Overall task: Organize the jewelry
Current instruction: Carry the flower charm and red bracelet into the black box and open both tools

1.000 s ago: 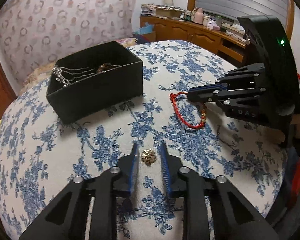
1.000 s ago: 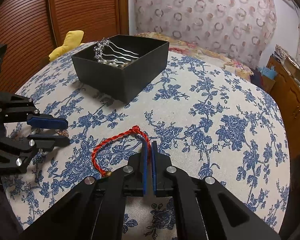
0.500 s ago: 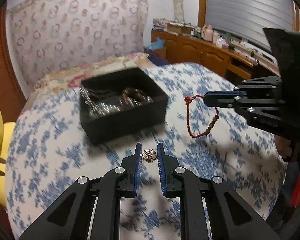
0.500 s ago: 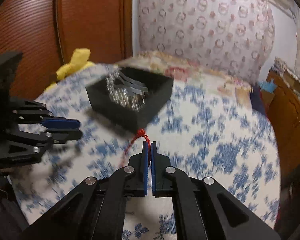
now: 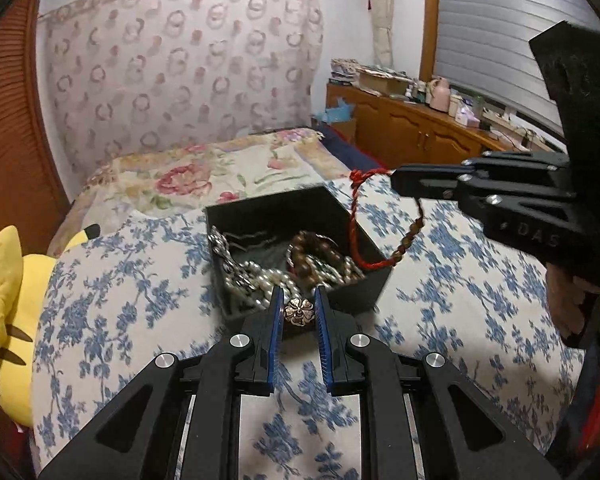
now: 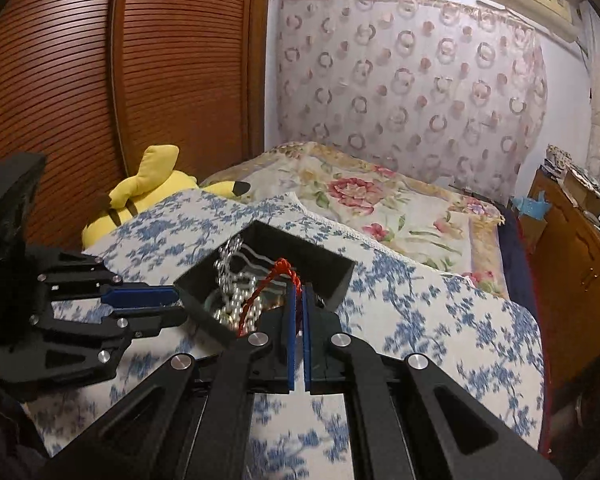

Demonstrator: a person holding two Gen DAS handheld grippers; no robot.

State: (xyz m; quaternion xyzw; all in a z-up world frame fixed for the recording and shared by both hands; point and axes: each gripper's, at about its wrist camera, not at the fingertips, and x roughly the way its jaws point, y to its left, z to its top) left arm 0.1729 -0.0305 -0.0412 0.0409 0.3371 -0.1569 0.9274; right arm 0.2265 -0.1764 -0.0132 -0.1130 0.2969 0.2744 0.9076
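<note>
Left gripper pinches a brooch just short of the box. Right gripper, clamped on the bracelet, dangles it over the box's right corner, nearer the drop.

box: matt black | brooch: shiny metal | bracelet: red braided cord | bedcover: printed cloth

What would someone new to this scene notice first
The red braided bracelet dangling from the shut right gripper, hanging over the black jewelry box on the blue floral cloth. Next, the small gold flower ornament pinched between the jaws of the left gripper at the box's near edge. A yellow plush toy lies at the far left.
</note>
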